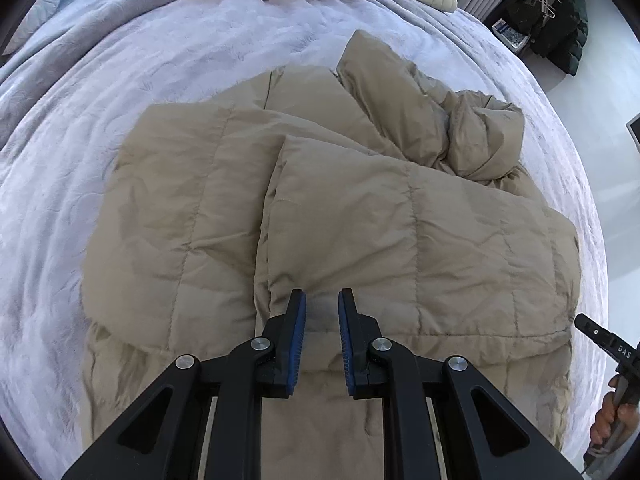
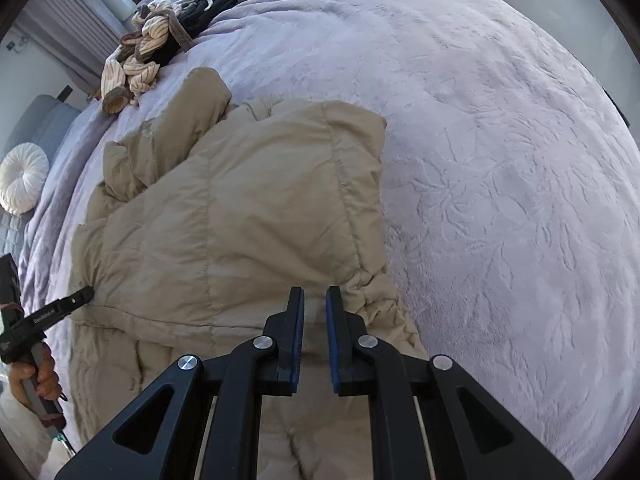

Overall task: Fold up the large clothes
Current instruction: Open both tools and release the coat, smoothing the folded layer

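- The left claw (image 1: 322, 300) hangs over the near edge of the tan puffer coat (image 1: 320, 208), jaws almost together, nothing visibly caught between its blue pads.
- The right claw (image 2: 315, 296) is likewise nearly closed and empty, above the coat's gathered corner.
- The coat lies half folded on the lavender bed (image 2: 500, 160), sleeve bunched at the far side.
- Striped garments (image 2: 132, 68) are heaped near the bed's far edge.
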Demonstrator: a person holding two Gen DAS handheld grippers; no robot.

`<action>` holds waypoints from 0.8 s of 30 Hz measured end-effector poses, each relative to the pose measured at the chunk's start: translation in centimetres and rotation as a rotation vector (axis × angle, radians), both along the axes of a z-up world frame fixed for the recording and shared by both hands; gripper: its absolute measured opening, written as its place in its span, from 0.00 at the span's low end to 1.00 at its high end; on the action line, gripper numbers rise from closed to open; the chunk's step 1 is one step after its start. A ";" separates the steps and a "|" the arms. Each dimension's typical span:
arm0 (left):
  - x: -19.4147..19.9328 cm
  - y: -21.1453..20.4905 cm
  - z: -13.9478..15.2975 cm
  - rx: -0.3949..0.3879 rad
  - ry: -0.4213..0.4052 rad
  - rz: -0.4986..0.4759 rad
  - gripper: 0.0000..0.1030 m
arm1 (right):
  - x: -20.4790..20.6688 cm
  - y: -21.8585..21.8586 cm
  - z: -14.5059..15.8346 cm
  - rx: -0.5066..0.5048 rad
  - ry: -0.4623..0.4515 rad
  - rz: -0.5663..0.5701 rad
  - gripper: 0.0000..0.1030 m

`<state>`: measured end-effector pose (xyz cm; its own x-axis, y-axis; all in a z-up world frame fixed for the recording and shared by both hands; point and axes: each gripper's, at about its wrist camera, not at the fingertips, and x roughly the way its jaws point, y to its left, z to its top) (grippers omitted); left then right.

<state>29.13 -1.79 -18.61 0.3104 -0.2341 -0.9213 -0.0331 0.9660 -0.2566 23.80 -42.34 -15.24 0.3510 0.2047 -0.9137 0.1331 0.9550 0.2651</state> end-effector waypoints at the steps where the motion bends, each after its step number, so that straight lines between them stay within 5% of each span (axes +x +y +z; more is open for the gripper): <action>1: -0.2 -0.2 0.3 0.008 0.003 0.002 0.18 | -0.2 0.0 0.3 0.005 0.003 -0.002 0.13; 13: -5.2 -2.7 3.8 0.187 0.015 -0.066 0.18 | -3.6 0.1 2.8 0.055 0.058 -0.029 0.13; 17: -7.8 -3.0 4.7 0.183 0.037 -0.066 0.18 | -5.3 0.1 4.1 0.070 0.057 -0.043 0.13; 18: -8.4 -3.0 4.9 0.183 0.044 -0.056 0.34 | -5.7 0.1 4.4 0.075 0.058 -0.045 0.13; 19: -9.0 -3.0 5.0 0.186 0.048 -0.044 0.75 | -6.1 0.0 4.6 0.080 0.060 -0.047 0.13; 20: -9.4 -3.1 5.2 0.190 0.045 -0.030 0.91 | -6.5 -0.1 4.8 0.086 0.062 -0.051 0.13; 24: -11.3 -3.5 6.3 0.206 0.025 0.000 0.97 | -7.8 -0.4 5.4 0.108 0.075 -0.052 0.13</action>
